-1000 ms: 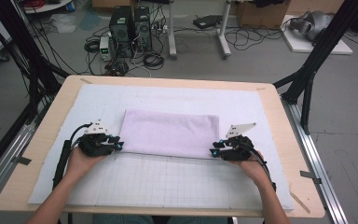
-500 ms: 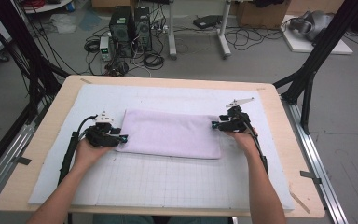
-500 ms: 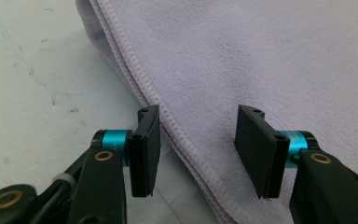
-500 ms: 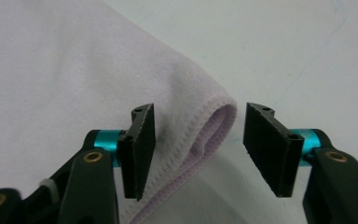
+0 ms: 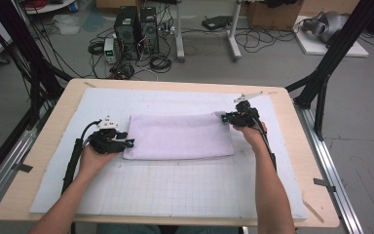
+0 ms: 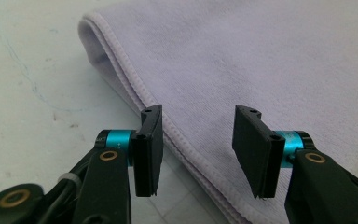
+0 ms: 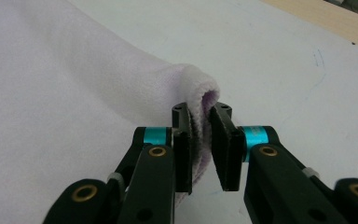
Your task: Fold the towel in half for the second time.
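A folded lavender towel (image 5: 180,136) lies flat on the white gridded mat (image 5: 175,195). My left gripper (image 5: 129,143) sits at the towel's near-left corner. In the left gripper view it (image 6: 198,116) is open, its jaws astride the stitched hem of the towel (image 6: 261,56) without pressing it; they have just opened wider, then eased in a little. My right gripper (image 5: 224,117) is at the far-right corner. In the right gripper view its jaws have just been closing and the gripper (image 7: 200,109) is shut on the rolled fold of the towel (image 7: 51,93).
The mat covers most of a wooden table (image 5: 39,161). Black frame posts (image 5: 321,83) stand at the far corners, with computers and cables (image 5: 136,29) on the floor beyond. Both forearms come in from the near edge.
My right hand has moved from the towel's near-right edge away to its far-right corner, and its jaws closed on the fold there. The left hand stayed at the near-left corner.
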